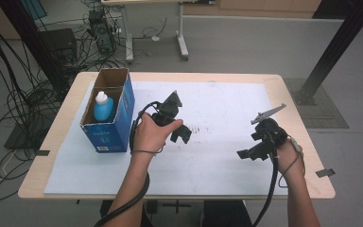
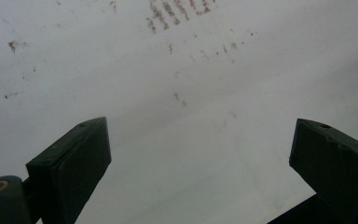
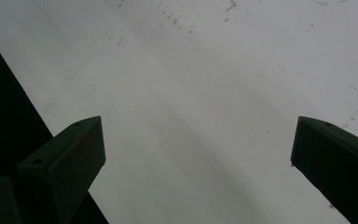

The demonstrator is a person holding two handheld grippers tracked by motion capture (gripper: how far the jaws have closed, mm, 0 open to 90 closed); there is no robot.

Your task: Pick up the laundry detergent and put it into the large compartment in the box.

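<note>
Forearms rise from the bottom edge of the high view. The left hand (image 1: 150,134) sits just left of centre, wrapped around the left gripper (image 1: 182,135), whose jaws point toward the lower right. The right hand (image 1: 290,156) sits at the lower right, holding the right gripper (image 1: 248,153) with its jaws aimed leftward.

Nearest thing to the left hand is a blue bottle (image 1: 103,108) with a white cap, standing upright, long axis vertical, cap upward, inside an open blue cardboard box (image 1: 118,127) in the left part of the frame, just beside that hand but apart from it.

Each gripper view looks down on the white sheet (image 2: 214,140) close up: the left one shows brown smudges toward its top, and both show the black jaws spread wide with nothing between them.
</note>
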